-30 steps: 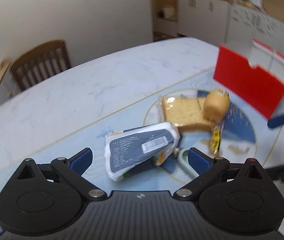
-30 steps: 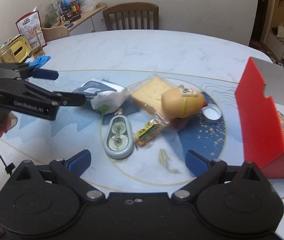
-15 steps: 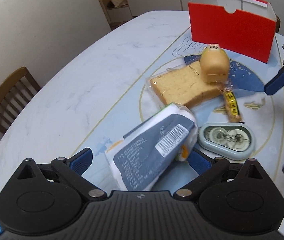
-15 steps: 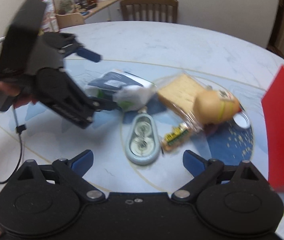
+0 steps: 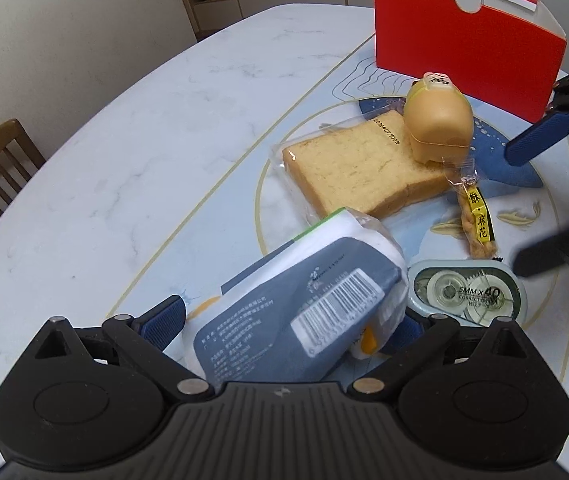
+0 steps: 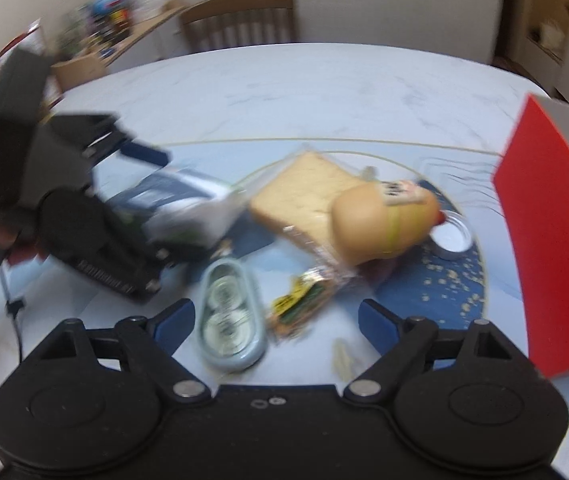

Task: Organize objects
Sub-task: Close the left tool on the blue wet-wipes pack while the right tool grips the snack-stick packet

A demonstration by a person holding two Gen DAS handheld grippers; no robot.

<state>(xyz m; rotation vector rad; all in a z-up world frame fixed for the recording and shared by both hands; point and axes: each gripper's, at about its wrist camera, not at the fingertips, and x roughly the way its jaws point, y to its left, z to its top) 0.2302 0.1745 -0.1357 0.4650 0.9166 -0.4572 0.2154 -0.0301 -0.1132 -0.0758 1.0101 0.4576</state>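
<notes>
My left gripper (image 5: 284, 324) is open with a grey-and-white tissue pack (image 5: 300, 308) lying between its fingers; whether the pads touch it I cannot tell. The pack also shows in the right wrist view (image 6: 188, 208). A correction-tape dispenser (image 5: 466, 292) lies right of it. A wrapped bread slice (image 5: 356, 168), a tan pig-shaped toy (image 5: 438, 120) and a small yellow snack packet (image 5: 476, 224) lie beyond. My right gripper (image 6: 276, 316) is open and empty over the dispenser (image 6: 230, 320) and the snack packet (image 6: 296, 304).
A red open box (image 5: 464, 44) stands at the far right of the round marble table (image 5: 144, 120). A small metal lid (image 6: 450, 236) lies behind the toy. A wooden chair (image 6: 240, 20) and a cluttered shelf are beyond the table.
My left gripper has moved forward, so the tissue pack sits deeper between its fingers. My right gripper has moved forward and down toward the dispenser and snack packet.
</notes>
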